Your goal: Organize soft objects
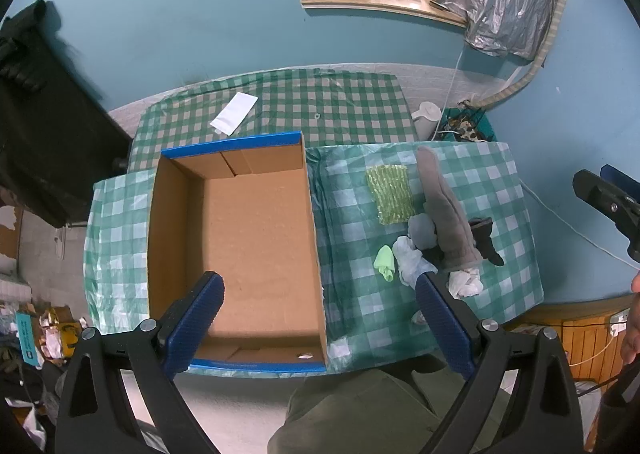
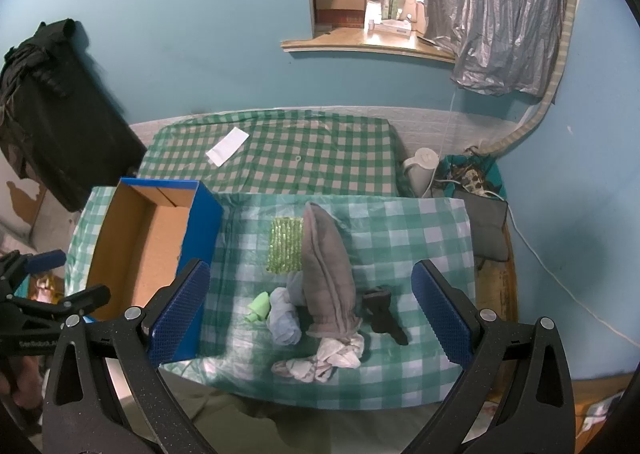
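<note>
The pile (image 2: 320, 306) of soft things sits at lower centre of the right wrist view, between the spread fingers of the right gripper (image 2: 310, 308), which holds nothing; this gripper is the nearer one. The grey sock (image 2: 328, 274), the longest piece, runs toward the top of the frame. The left gripper (image 1: 320, 314), likewise wide open and empty, hangs over the empty box (image 1: 248, 238) at centre left. What lies under the sock is hidden, and the white cloth (image 2: 332, 358) is too crumpled to identify.
</note>
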Available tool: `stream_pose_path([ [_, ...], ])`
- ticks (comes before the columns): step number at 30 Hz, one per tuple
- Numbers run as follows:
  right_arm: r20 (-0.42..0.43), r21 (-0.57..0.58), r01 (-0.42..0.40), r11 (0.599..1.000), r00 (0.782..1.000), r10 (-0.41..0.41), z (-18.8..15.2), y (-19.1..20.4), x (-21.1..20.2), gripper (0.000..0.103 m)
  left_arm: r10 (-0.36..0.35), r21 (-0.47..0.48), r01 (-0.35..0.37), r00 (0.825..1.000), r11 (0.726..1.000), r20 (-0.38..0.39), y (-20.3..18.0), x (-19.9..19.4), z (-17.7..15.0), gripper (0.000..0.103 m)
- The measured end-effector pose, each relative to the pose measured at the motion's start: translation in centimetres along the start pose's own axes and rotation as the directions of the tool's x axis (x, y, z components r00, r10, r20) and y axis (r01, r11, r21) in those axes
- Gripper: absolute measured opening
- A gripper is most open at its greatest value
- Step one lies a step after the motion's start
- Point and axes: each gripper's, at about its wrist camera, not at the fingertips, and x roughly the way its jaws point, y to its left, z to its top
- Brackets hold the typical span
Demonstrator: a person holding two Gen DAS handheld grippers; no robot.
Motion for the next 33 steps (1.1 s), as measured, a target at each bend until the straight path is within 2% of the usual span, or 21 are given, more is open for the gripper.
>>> stream_pose_path([
  [33, -0.011, -0.005, 0.001, 1.000, 1.000, -0.001, 0.3, 0.7, 1.1, 0.101, 0.004, 0.005, -0.004, 1.000, 1.000, -0.006, 0.1, 0.2, 0.3, 0.097],
])
